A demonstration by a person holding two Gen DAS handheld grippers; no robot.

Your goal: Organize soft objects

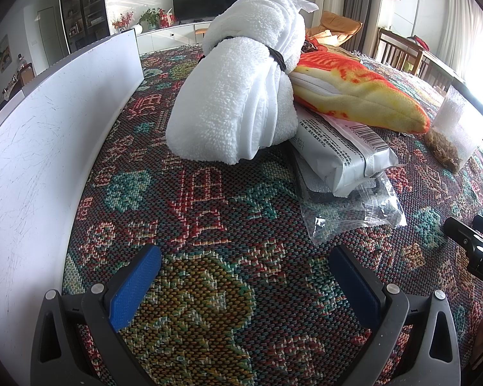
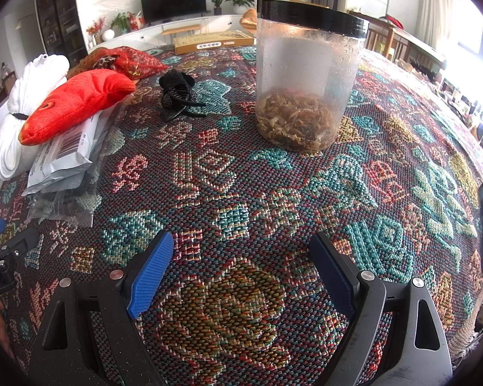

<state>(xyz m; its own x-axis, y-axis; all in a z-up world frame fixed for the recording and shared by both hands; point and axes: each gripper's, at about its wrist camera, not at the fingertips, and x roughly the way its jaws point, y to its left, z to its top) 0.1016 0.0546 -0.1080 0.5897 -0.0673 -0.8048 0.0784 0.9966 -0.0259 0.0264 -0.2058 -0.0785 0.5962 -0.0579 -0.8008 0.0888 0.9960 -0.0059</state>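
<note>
A rolled white fluffy towel [image 1: 232, 80] tied with a black band stands ahead of my left gripper [image 1: 244, 263], which is open and empty over the woven cloth. A red-and-yellow plush fish [image 1: 354, 93] leans on the towel and lies on a grey packet [image 1: 341, 151]. In the right wrist view the towel [image 2: 19, 109], the plush fish [image 2: 77, 103] and the packet [image 2: 61, 157] sit at far left. My right gripper [image 2: 241, 257] is open and empty, facing a clear jar [image 2: 306, 77] with a black lid. A red mesh pouch [image 2: 128, 59] lies behind the fish.
A white board [image 1: 38, 160] walls the left side. A clear plastic bag [image 1: 354, 212] lies under the packet. A black hair clip [image 2: 177, 96] sits left of the jar. A yellow flat box [image 2: 212, 42] lies at the far edge. The patterned cloth [image 2: 241, 177] covers the table.
</note>
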